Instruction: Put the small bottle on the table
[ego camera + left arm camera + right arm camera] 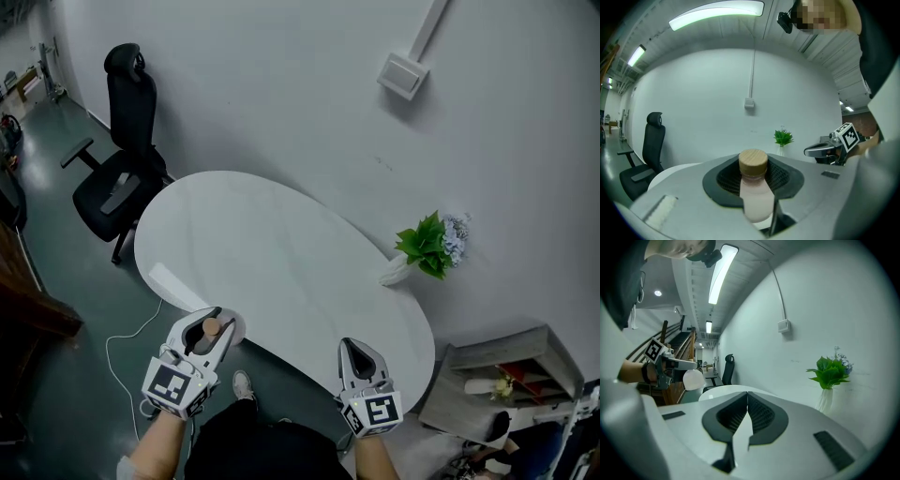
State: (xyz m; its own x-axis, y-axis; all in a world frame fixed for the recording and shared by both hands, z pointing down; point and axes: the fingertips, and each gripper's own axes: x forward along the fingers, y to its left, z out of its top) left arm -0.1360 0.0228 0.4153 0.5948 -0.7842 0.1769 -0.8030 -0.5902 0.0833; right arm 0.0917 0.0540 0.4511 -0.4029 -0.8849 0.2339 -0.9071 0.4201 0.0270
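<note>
Small bottle [753, 197] is standing upright, cap up, clamped between the fingers of the left gripper [221, 326], hovering at the surface [281, 253] edge, tabletop lying just ahead; right gripper [362, 352] fingers are pressing together, empty

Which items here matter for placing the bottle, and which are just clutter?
Job in hand:
- small bottle, held in left gripper
- white table
- right gripper, shut and empty

Lying about:
- office chair
- plant in vase
- wall box
- shelf unit
</note>
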